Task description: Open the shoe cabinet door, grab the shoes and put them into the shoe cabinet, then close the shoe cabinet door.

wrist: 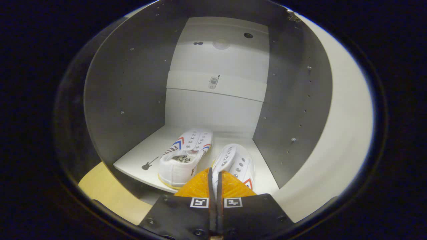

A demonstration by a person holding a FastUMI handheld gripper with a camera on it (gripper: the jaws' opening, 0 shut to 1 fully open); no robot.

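Two white canvas shoes stand side by side on the white bottom shelf (140,156) of the open shoe cabinet, toes towards the back. The left shoe (181,156) has red and blue chevrons on its side and rests free, just ahead and left of the fingers. The right shoe (235,161) lies straight ahead; its heel rim runs into the narrow slit between the fingers. My gripper (215,172) is shut on that heel rim, both fingers pressing the thin canvas. The rear of the right shoe is hidden behind the fingers.
Grey side walls (133,93) and a white back panel (217,106) enclose the compartment. The white cabinet door (340,133) stands open on the right. Light wooden floor (103,190) lies below the shelf's front left edge. A small guitar sticker (149,164) marks the shelf.
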